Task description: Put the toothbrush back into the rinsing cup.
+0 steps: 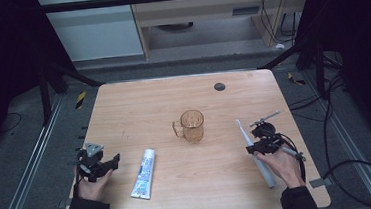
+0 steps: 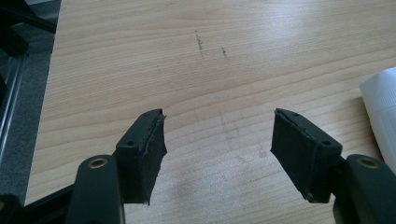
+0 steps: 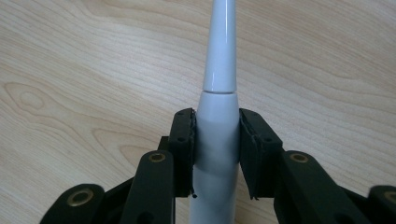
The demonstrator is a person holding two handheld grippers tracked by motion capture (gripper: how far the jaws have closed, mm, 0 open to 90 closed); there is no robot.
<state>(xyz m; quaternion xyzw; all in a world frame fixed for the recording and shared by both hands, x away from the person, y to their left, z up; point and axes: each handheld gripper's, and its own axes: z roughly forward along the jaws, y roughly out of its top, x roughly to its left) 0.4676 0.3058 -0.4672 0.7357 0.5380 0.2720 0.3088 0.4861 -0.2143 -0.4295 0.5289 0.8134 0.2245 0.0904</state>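
A white electric toothbrush (image 1: 264, 169) lies lengthwise at the table's right side, head pointing away from me. My right gripper (image 1: 258, 147) is shut across its handle; in the right gripper view the pads (image 3: 184, 140) press both sides of the white toothbrush body (image 3: 218, 84) over the wood, with the right gripper (image 3: 217, 140) centred on it. An amber transparent mug (image 1: 191, 125) stands at the table's middle. A white and blue toothpaste tube (image 1: 144, 173) lies left of centre. My left gripper (image 1: 112, 163) rests open beside it, and the left gripper (image 2: 218, 149) has only bare wood between its jaws, with the tube's end (image 2: 380, 107) at the right.
A small black round disc (image 1: 219, 87) sits near the table's far edge. The wooden table (image 1: 123, 104) is ringed by metal rails, and cables (image 1: 359, 171) lie on the floor at the right.
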